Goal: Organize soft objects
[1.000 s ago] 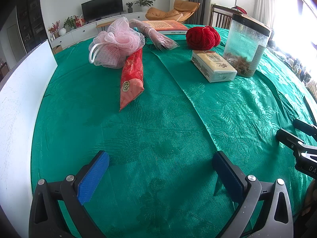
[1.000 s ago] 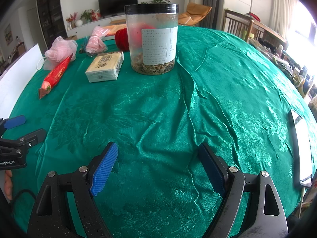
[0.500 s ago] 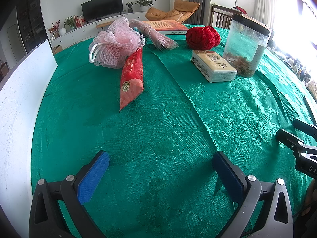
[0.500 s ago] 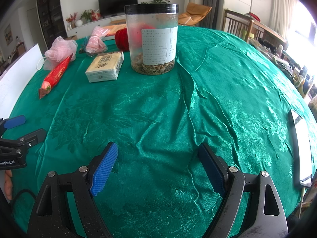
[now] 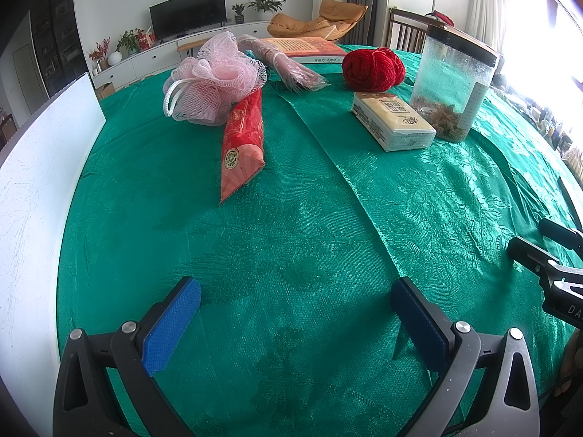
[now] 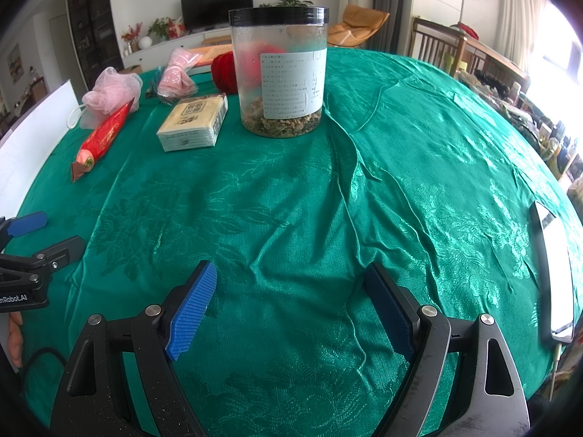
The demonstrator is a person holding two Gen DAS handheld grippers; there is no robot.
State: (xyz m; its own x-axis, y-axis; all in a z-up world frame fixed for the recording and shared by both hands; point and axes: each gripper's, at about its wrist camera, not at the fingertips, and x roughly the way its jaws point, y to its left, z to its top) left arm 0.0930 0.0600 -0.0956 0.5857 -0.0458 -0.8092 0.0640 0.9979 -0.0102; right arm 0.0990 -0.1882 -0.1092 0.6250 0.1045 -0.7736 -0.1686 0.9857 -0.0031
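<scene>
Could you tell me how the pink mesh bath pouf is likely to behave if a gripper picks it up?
The pink mesh pouf looks airy and gathered, so it is probably very light and would squash between the pads. Its white cord loop hangs loose and would likely dangle. Being rounded, it might roll slightly if nudged.

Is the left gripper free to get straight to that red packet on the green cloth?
Probably yes: the left gripper is open and empty, with only bare green cloth between it and the red packet.
</scene>
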